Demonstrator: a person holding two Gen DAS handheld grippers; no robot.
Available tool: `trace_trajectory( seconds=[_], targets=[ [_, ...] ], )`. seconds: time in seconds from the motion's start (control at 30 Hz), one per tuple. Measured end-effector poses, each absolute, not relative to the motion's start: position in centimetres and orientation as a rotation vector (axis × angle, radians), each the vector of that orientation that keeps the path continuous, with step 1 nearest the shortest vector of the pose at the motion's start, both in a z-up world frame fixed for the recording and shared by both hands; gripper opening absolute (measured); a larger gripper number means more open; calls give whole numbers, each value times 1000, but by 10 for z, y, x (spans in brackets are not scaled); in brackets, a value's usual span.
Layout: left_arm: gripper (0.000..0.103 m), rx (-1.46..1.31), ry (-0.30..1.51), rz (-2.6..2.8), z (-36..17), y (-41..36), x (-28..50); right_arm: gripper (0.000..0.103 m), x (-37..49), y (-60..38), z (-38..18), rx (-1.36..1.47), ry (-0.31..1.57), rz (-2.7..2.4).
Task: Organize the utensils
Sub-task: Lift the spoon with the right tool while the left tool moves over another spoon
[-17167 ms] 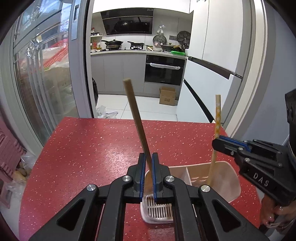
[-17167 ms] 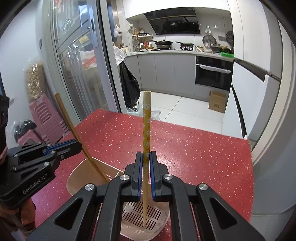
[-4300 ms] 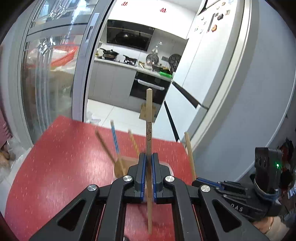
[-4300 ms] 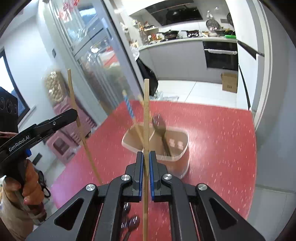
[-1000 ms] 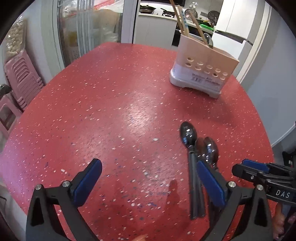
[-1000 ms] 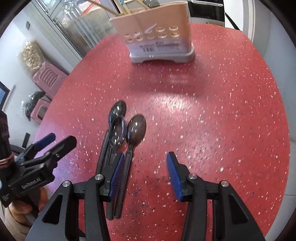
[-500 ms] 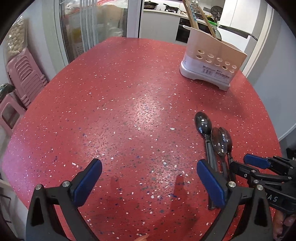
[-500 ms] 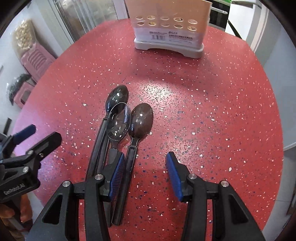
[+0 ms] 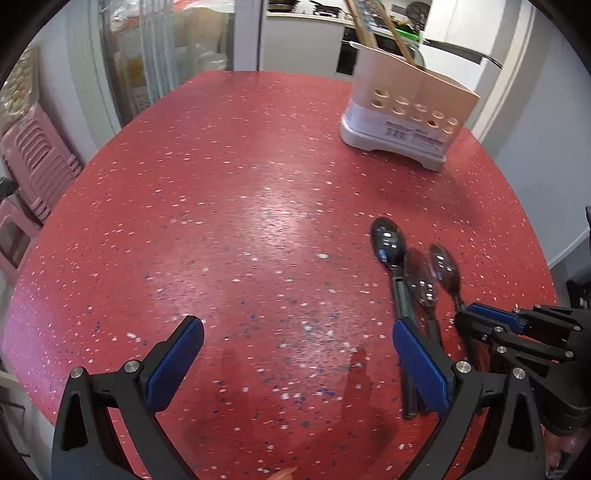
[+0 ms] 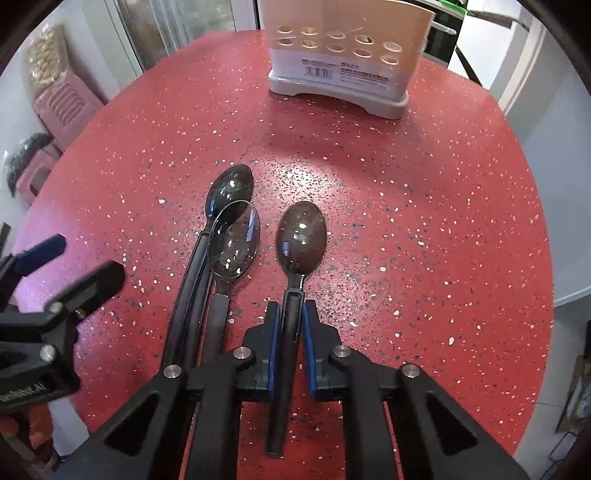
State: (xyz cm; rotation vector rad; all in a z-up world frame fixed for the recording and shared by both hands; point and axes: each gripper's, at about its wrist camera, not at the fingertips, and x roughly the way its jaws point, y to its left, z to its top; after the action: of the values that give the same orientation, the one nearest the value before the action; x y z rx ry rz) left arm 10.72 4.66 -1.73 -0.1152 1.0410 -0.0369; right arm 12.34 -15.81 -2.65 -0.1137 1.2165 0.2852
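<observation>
The right gripper (image 10: 291, 325) has just been closing and is clamping the handle of the rightmost spoon (image 10: 301, 240), lying on the red table (image 10: 424, 240). The left gripper (image 9: 295, 350) is hanging spread wide, holding nothing. Two spoons (image 10: 231, 221) are waiting beside it. Farther off, the utensil holder (image 10: 343, 48), bearing an unreadable barcode label, is already holding chopsticks (image 9: 364, 26). "DAS" isn't legible now.

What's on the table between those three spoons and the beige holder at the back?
Nothing: only bare red table lies between the spoons and the holder, clearest in the right wrist view.
</observation>
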Motion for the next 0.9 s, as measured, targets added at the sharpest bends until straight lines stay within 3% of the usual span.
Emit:
trace_trajectory(
  seconds=[0.4,0.9],
  targets=[
    [103,-71,1143,-140,-34,13,124,12,119,-197,-18,62,1207,351],
    [103,-29,1145,-97,-39,5,137,12,116,-212,-11,96,1197,380]
  ],
)
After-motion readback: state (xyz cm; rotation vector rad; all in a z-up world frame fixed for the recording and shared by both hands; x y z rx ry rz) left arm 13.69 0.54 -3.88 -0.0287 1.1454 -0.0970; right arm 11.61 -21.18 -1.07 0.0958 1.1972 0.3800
